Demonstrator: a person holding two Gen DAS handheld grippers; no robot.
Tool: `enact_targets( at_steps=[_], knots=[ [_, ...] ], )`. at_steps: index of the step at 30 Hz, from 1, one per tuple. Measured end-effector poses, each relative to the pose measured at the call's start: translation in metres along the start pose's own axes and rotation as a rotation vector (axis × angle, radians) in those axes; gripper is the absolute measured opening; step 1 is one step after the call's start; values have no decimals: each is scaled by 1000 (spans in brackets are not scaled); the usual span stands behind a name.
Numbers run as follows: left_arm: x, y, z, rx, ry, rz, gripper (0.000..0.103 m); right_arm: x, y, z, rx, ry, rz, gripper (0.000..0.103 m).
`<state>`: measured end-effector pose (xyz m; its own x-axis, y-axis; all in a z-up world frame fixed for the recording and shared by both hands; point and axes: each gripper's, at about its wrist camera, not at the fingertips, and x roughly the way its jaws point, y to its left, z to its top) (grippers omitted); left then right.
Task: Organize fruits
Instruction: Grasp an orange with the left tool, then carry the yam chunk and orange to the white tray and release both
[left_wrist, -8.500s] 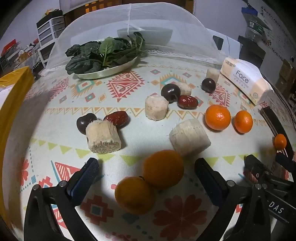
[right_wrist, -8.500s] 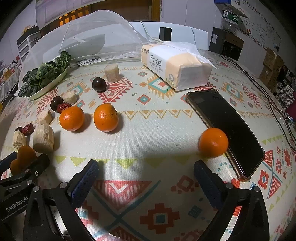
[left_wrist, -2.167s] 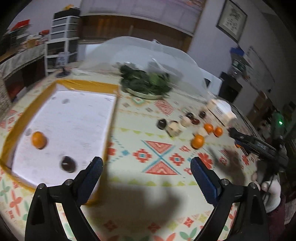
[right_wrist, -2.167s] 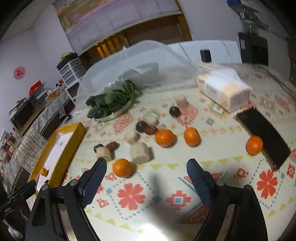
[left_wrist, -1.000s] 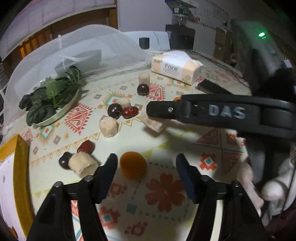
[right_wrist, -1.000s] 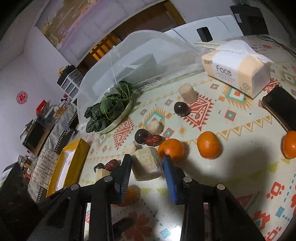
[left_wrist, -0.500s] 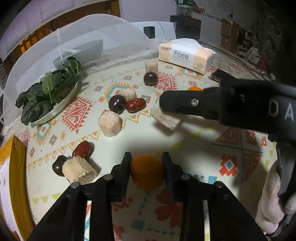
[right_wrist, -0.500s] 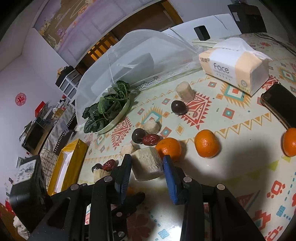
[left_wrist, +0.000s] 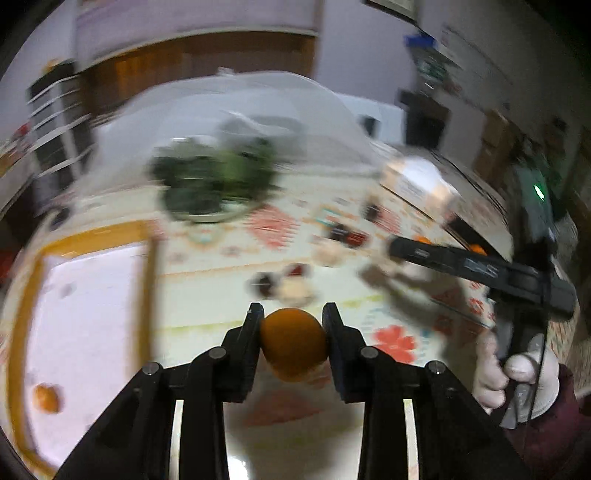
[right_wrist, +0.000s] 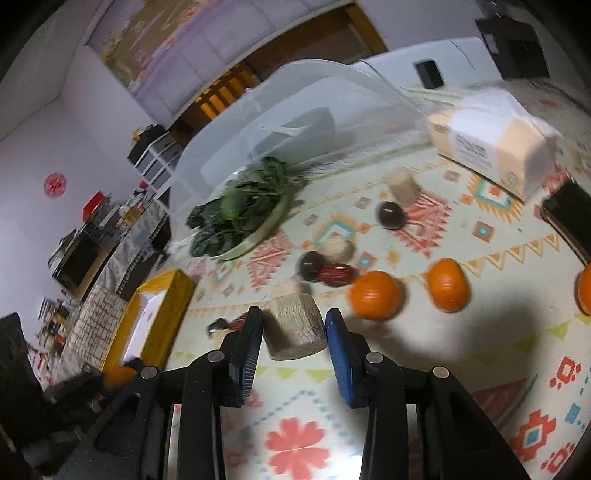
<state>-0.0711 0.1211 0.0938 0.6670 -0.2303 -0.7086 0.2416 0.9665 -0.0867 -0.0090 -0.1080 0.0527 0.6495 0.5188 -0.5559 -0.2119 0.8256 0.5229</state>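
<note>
I have an orange (left_wrist: 293, 341) pinched between the pads of my left gripper (left_wrist: 293, 334), lifted clear of the patterned tabletop (left_wrist: 207, 273), with the yellow-rimmed tray (left_wrist: 83, 295) off to its left. My right gripper (right_wrist: 294, 338) is clamped on a pale cut chunk (right_wrist: 294, 331); two more oranges (right_wrist: 375, 295) sit just beyond it on the cloth.

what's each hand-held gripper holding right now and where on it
The left hand-held gripper clamps an orange by its two opposite sides. The right hand-held gripper pinches a pale cut chunk by its side faces.
</note>
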Motion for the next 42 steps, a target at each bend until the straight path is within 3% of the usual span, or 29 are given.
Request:
enact_targets(
  at_steps=[5,11,19,25,27,29,31,34,36,38,42],
  knots=[
    [-31,89,0,-141,-16,114,32,2,70,-5,-72,49,114,38],
    [-32,182,-14,-332,9,150,32,49,163,-23,-191,169,192,38],
    [-7,240,-31,-456,61,150,32,126,237,-54,-292,293,184,38],
    [-14,258,-39,-508,41,147,33,163,256,-73,-336,352,152,39],
    [-21,264,-43,-530,23,144,38,170,259,-77,-353,349,138,39],
    [-27,266,-45,-550,13,165,52,172,260,-80,-353,332,125,39],
    [-38,266,-47,-564,-4,186,52,172,263,-81,-340,328,128,41],
    [-53,261,-45,-567,-32,190,54,158,263,-80,-347,299,130,41],
    [-67,251,-42,-563,-66,189,62,141,259,-76,-344,264,144,42],
    [-82,236,-40,-553,-108,187,73,120,251,-72,-331,228,155,51],
    [-101,194,-33,-508,-155,118,76,77,215,-61,-299,156,139,54]
  ],
)
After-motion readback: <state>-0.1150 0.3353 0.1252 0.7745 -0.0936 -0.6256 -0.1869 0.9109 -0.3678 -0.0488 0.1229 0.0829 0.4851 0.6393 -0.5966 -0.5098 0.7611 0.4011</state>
